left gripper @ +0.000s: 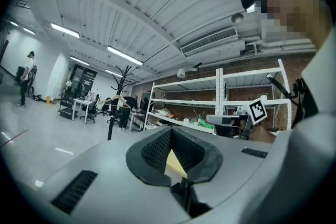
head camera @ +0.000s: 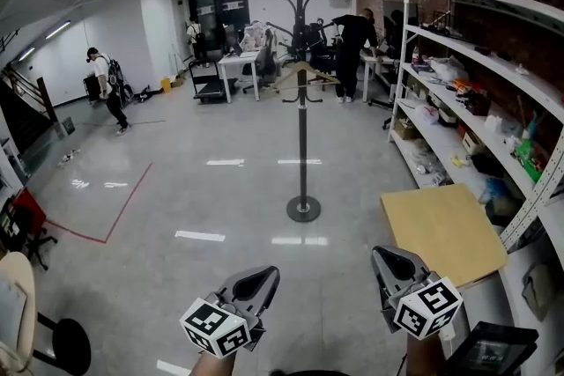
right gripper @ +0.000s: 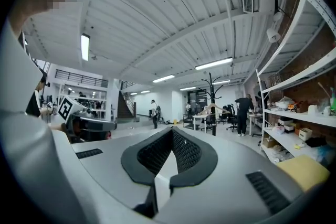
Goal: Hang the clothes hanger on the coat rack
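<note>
A black coat rack (head camera: pixel 302 114) stands on a round base in the middle of the grey floor, a few steps ahead. A wooden clothes hanger (head camera: pixel 304 73) hangs on it below the top hooks. The hanger (left gripper: pixel 118 100) also shows far off in the left gripper view, and the hanger (right gripper: pixel 212 107) in the right gripper view. My left gripper (head camera: pixel 264 274) and right gripper (head camera: pixel 381 254) are low at the frame's bottom, well short of the rack. Both are shut and hold nothing. In their own views, the left gripper (left gripper: pixel 172 150) and the right gripper (right gripper: pixel 170 150) have their black pads meeting.
White shelving (head camera: pixel 476 57) full of items runs along the right wall, with a tan board (head camera: pixel 441 233) lying at its foot. Desks, chairs and several people are at the far end. A red tape line (head camera: pixel 123 207) marks the floor left. A black stool (head camera: pixel 62 346) stands at bottom left.
</note>
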